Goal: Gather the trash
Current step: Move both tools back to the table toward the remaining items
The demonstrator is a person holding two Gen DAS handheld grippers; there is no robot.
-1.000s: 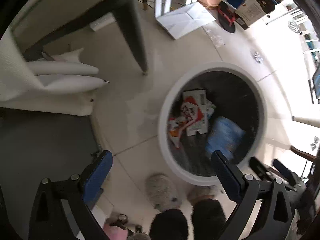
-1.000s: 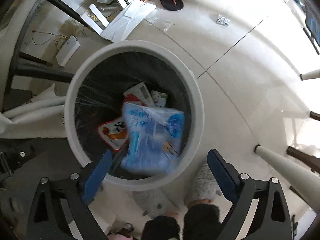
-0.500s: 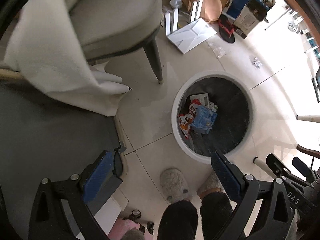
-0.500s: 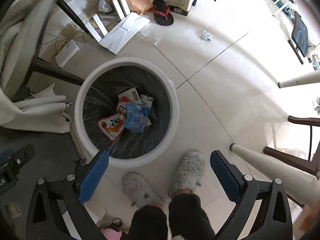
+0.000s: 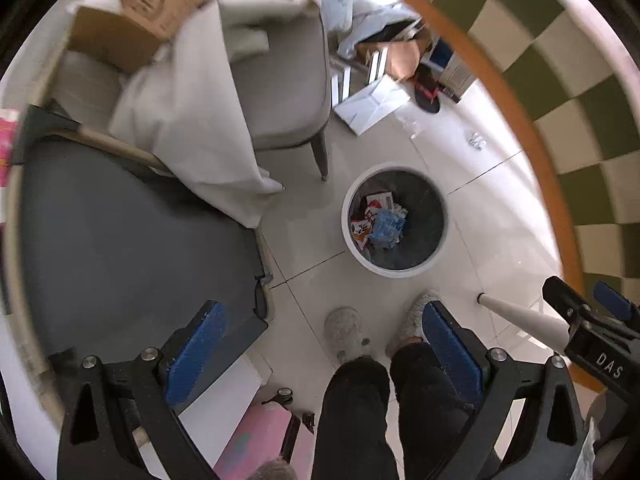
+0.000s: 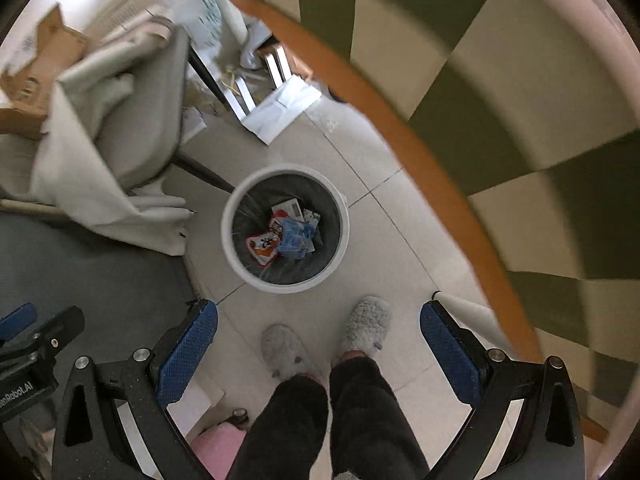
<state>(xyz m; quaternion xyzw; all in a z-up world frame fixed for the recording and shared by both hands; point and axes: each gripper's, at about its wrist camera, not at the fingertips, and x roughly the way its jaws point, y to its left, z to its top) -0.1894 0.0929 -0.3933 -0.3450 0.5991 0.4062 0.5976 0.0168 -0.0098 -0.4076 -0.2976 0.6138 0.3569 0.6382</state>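
A white round trash bin (image 5: 440,248) with a dark liner stands on the tiled floor, also in the right wrist view (image 6: 340,248). Inside lie a blue plastic packet (image 5: 386,226) (image 6: 294,238), a red and white snack wrapper (image 5: 360,230) (image 6: 262,246) and a white box (image 5: 380,200). My left gripper (image 5: 320,344) is open and empty, high above the floor. My right gripper (image 6: 318,344) is open and empty, high above the bin; its body shows at the right of the left wrist view.
A grey chair (image 5: 284,92) draped with white cloth (image 5: 188,128) stands left of the bin. A round table edge with green checked cloth (image 5: 560,100) (image 6: 500,100) curves on the right. Cardboard, white panels and a sandal (image 5: 426,88) lie beyond. The person's slippers (image 6: 280,348) are below.
The blue packet fell from the right gripper into the bin. Both grippers rose well away from the bin, which now looks smaller, and the checked table edge came into view.
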